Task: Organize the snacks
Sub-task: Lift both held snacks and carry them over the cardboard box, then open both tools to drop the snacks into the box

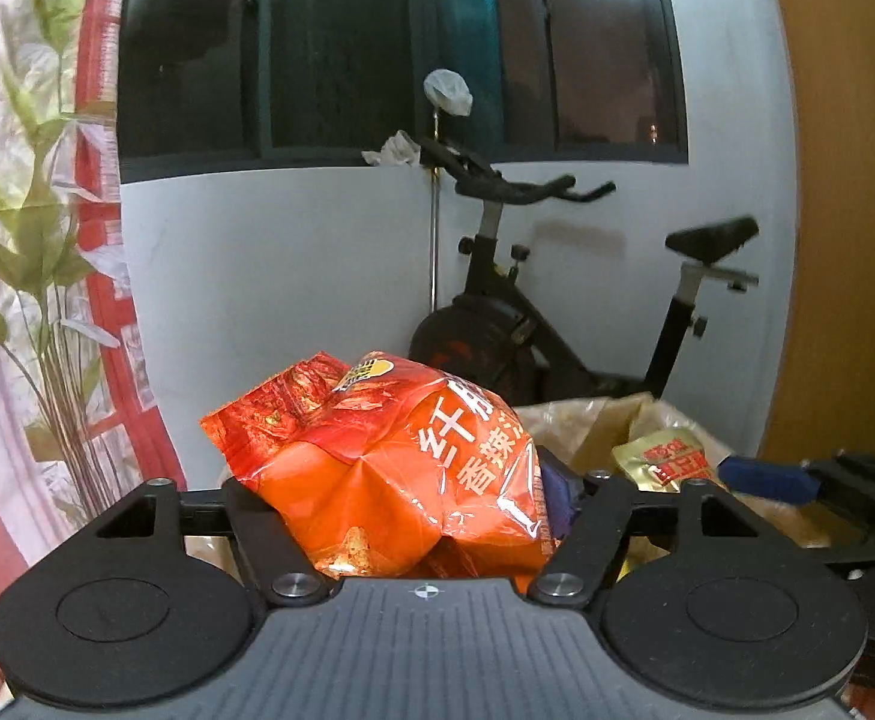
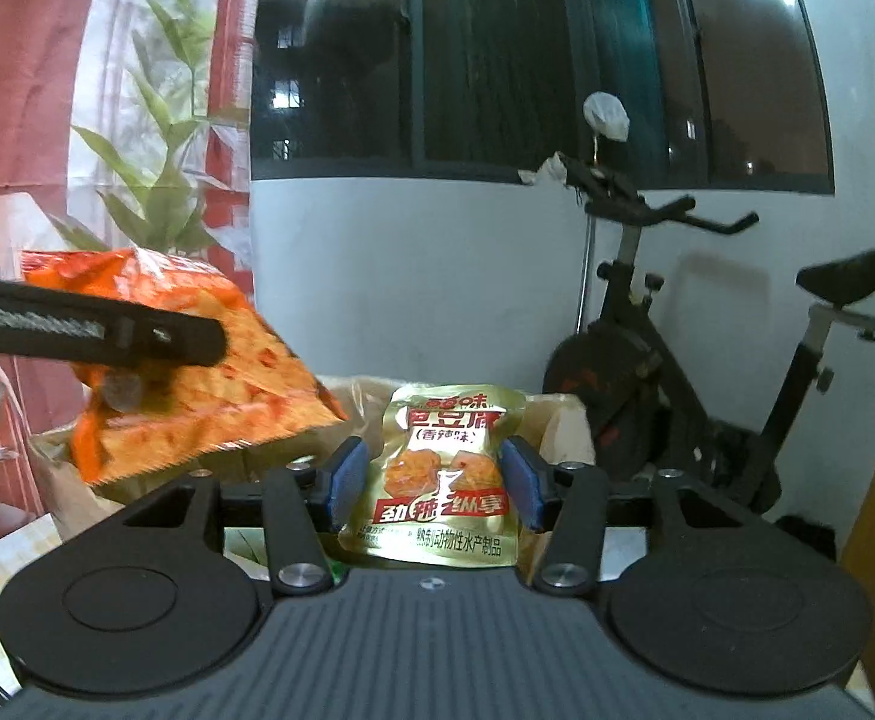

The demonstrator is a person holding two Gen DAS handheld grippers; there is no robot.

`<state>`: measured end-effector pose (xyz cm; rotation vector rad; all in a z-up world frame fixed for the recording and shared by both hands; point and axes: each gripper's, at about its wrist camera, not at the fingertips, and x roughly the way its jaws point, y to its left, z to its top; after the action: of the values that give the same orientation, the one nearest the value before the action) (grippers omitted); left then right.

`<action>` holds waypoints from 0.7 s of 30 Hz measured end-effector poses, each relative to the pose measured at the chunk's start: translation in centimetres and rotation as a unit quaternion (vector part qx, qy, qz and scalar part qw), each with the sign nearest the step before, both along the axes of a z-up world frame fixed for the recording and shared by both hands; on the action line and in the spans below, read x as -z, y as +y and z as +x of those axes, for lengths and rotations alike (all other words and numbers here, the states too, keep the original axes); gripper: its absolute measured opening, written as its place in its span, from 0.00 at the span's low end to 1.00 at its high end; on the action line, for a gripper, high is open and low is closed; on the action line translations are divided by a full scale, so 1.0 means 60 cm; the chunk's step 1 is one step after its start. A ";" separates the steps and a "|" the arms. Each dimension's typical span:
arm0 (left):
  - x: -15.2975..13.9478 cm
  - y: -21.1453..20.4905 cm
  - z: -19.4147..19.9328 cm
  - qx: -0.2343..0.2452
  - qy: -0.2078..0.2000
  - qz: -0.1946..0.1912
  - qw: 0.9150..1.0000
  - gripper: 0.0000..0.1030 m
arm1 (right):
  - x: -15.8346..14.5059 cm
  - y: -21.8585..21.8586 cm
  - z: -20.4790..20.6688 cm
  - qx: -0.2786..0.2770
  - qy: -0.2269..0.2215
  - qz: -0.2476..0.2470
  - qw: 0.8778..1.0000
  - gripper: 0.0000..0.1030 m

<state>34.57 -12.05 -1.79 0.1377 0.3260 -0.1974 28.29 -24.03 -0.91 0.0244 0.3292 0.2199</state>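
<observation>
My left gripper (image 1: 413,498) clamped on orange bag (image 1: 389,468), bag crumpled between fingers, held up at 12 o'clock. My right gripper (image 2: 434,480) holds gold pouch (image 2: 443,480), blue pads (image 2: 346,480) pressing both edges, pouch upright. Orange bag at 10 o'clock from right wrist view. Exercise bike (image 1: 557,324) behind, near wall.

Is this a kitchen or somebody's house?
Probably a room in someone's home, not clearly a kitchen: an exercise bike stands by the wall under a dark window, beside a patterned curtain.
</observation>
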 end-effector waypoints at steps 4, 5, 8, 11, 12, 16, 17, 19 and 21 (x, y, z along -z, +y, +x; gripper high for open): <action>0.019 0.002 0.000 -0.001 0.009 0.012 1.000 0.83 | 0.006 -0.009 -0.011 -0.009 0.006 0.002 1.000 0.62; 0.021 0.009 -0.001 0.000 0.011 0.007 1.000 0.83 | 0.006 -0.011 -0.015 -0.009 0.007 0.002 1.000 0.64; 0.017 0.027 -0.011 0.000 0.014 -0.006 1.000 0.83 | 0.003 -0.019 -0.026 0.003 0.010 0.006 1.000 0.64; 0.010 0.049 -0.027 -0.006 0.017 -0.025 1.000 0.83 | 0.001 -0.032 -0.049 0.016 0.009 0.031 0.999 0.64; 0.008 0.059 -0.035 -0.006 0.019 -0.034 0.999 0.83 | 0.000 -0.035 -0.060 0.022 0.008 0.038 0.999 0.65; 0.009 0.093 -0.083 -0.004 0.019 -0.048 0.999 0.83 | 0.002 -0.038 -0.110 0.035 0.001 0.060 0.998 0.65; 0.010 0.101 -0.094 -0.004 0.020 -0.049 0.999 0.83 | 0.003 -0.038 -0.126 0.036 -0.003 0.067 0.997 0.66; 0.014 0.121 -0.115 -0.009 0.026 -0.060 0.998 0.83 | 0.005 -0.038 -0.152 0.037 -0.003 0.077 0.996 0.66; 0.021 0.142 -0.136 -0.011 0.031 -0.075 0.997 0.83 | 0.007 -0.038 -0.179 0.048 -0.009 0.081 0.996 0.66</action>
<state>26.40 -3.50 -3.04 -0.0195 0.3736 -0.2045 17.56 -26.29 -1.35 0.1970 0.2903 0.1518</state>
